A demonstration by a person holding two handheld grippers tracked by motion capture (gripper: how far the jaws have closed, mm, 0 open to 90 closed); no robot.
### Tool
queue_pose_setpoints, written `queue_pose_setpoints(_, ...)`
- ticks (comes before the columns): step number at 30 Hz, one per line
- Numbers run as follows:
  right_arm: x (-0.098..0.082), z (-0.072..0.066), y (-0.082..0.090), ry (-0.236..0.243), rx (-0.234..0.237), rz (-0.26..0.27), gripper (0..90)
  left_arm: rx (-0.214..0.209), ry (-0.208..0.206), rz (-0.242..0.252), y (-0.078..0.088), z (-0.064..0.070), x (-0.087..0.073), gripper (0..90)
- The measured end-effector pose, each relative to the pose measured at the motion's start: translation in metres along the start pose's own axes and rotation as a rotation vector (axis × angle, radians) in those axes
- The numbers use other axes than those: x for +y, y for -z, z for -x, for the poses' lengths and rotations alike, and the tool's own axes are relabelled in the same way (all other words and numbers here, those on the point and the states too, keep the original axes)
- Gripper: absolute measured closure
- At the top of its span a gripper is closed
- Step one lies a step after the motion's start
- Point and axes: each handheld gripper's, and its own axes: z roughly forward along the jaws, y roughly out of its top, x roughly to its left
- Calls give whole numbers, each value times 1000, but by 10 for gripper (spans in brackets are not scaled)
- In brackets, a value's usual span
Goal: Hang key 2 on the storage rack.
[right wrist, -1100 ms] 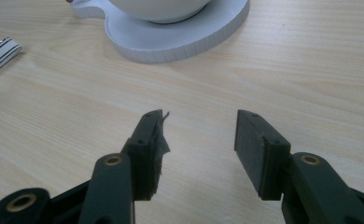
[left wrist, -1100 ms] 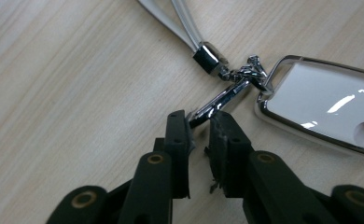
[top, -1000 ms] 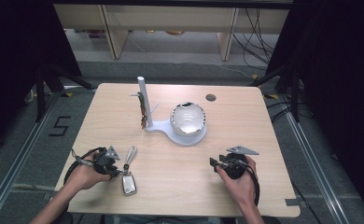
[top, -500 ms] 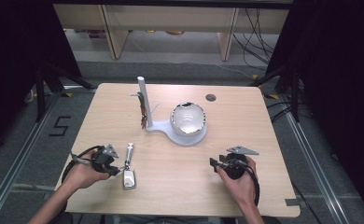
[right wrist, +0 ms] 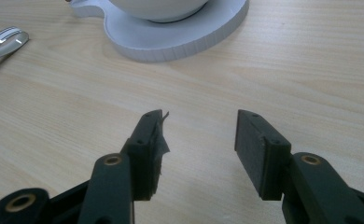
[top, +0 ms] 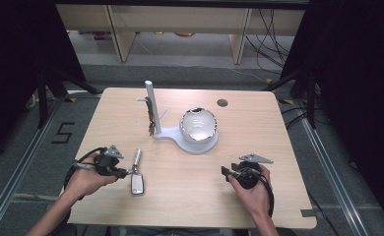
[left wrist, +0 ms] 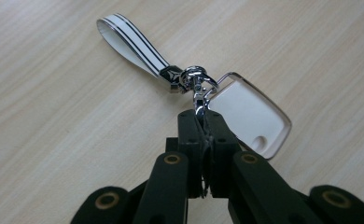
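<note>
Two tools: left tool (left wrist: 201, 116) pinched thinly on keychain (left wrist: 195, 88) clasp, likely to slip or swing; right tool (right wrist: 198, 128) agape, empty.

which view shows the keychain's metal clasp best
The left gripper view: the metal clasp sits close up, pinched by the left gripper. The high view shows the keychain small, the clasp indistinct. The right gripper view catches just the strap loop.
</note>
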Motion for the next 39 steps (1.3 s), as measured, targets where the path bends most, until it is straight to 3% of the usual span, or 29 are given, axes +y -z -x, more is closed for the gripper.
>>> queue_pose_setpoints(4, 0, 0, 0, 1, -2, 0, 525, 1, 45, 31, 6, -6, 7, 868)
queue_pose_setpoints(12, 1, 1, 1, 12, -16, 0, 525, 37, 53, 94, 19, -13, 24, 869)
queue_pose_setpoints(18, 0, 2, 0, 7, 5, 14, 525, 75, 51, 122, 28, -19, 36, 869)
queue_pose_setpoints(20, 1, 1, 1, 12, -17, 1, 525, 83, 77, 148, 29, -21, 39, 870)
queue_pose_setpoints(25, 0, 1, 0, 2, -4, 16, 525, 108, 129, 193, 32, -31, 49, 870)
queue_pose_setpoints(26, 0, -2, 0, -38, -6, 11, 525, 108, 134, 198, 32, -33, 51, 870)
queue_pose_setpoints(28, 0, -2, 0, -28, -6, 12, 525, 122, 133, 200, 33, -36, 55, 870)
queue_pose_setpoints(29, 0, 2, 0, 6, 4, 14, 525, 127, 144, 208, 32, -37, 57, 870)
queue_pose_setpoints(39, 0, 3, 1, 6, -1, 10, 525, 163, 163, 256, 30, -49, 74, 870)
